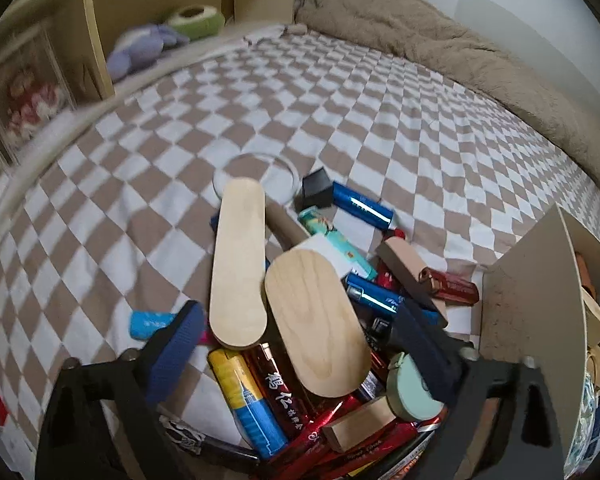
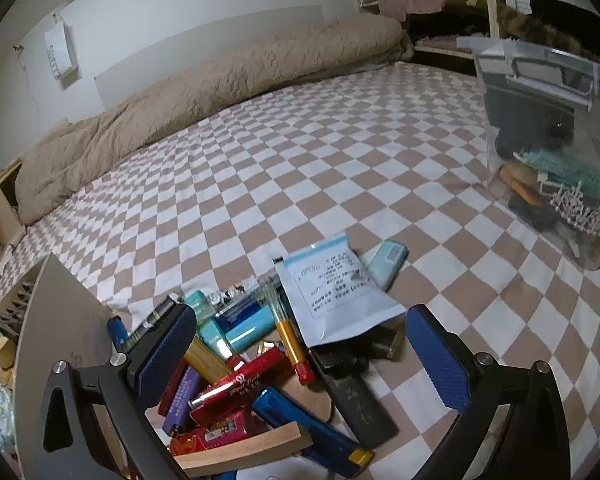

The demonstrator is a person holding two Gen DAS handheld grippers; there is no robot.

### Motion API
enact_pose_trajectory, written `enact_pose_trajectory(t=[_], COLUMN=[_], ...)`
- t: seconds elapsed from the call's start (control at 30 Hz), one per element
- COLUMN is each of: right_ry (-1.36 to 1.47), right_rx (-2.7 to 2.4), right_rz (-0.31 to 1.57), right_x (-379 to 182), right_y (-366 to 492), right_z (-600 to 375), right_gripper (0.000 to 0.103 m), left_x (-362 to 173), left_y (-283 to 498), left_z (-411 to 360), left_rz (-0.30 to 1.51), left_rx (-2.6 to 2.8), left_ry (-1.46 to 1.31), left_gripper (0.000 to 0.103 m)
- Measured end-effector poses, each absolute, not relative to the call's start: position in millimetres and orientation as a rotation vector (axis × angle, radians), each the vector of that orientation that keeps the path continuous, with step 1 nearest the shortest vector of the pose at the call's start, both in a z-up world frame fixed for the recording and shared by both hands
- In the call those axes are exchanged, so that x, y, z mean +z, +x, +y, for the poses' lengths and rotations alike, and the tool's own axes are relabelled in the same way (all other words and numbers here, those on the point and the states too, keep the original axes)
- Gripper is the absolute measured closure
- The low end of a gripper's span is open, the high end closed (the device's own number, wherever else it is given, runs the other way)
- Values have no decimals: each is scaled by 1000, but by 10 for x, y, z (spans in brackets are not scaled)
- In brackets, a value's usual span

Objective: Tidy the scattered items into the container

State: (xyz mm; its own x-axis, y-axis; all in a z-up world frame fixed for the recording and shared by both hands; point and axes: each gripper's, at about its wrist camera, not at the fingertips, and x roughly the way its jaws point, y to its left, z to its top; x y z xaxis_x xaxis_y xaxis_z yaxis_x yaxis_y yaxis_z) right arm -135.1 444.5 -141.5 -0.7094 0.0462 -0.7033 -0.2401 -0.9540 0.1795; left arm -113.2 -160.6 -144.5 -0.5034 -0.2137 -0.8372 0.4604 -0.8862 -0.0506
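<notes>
the pile (image 1: 320, 320) of scattered bits lies on the bed (image 1: 340, 100), at its near edge, right under both my claws. the container (image 2: 560, 140) stands at the bed's far right. my left claw (image 1: 300, 344) is spread, pinching nothing, straddling two wooden paddles (image 1: 316, 320) whose long axes run away from me between the pads. my right claw (image 2: 304, 360) is spread too, empty, and nearer the container.

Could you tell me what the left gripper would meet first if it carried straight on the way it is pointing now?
Most likely the wider wooden oval board, which lies on top of the pile between the open jaws of the left gripper. Depth is hard to judge, so the longer wooden board beside it could be touched too.
</notes>
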Motion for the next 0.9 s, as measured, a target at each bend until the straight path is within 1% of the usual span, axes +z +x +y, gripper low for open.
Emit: enact_pose_trajectory(t=[0.07, 0.1, 0.13, 0.3, 0.43, 0.6, 0.73, 0.83, 0.87, 0.9], right_ry=[-1134, -1140, -1146, -1167, -1184, -1192, -1201, -1205, -1202, -1198], right_rx=[2726, 2721, 2716, 2702, 2689, 2683, 2685, 2684, 2683, 2681], right_rz=[380, 381, 384, 387, 387, 376, 365, 357, 361, 369], right_x=[-1449, -1461, -1470, -1503, -1531, -1540, -1546, -1551, -1549, -1544], right_y=[-1364, -1365, -1365, -1366, -1375, -1381, -1387, -1391, -1387, -1384], right_z=[4444, 4447, 4451, 4453, 4455, 4450, 4438, 4431, 4440, 4450], right_gripper=[0, 0, 0, 0, 0, 0, 0, 0, 0, 0], left_x=[-1494, -1519, -1530, -1544, -1583, -1612, -1731, -1713, -1708, -1703], left_y=[-1143, -1149, -1159, -1155, -1115, -1139, -1205, -1201, -1191, -1181], left_z=[-1611, -1605, -1598, -1474, -1326, -1233, -1302, -1335, -1356, -1384], left_rz=[385, 388, 386, 323, 293, 279, 289, 312, 333, 357], left_rx=[-2391, -2392, -2394, -2412, -2439, -2447, -2396, -2393, -2394, -2394], left_ry=[1304, 1316, 1325, 1355, 1400, 1397, 1410, 1393, 1386, 1380], left_gripper=[15, 21, 24, 30, 32, 43, 43, 44, 48, 49])
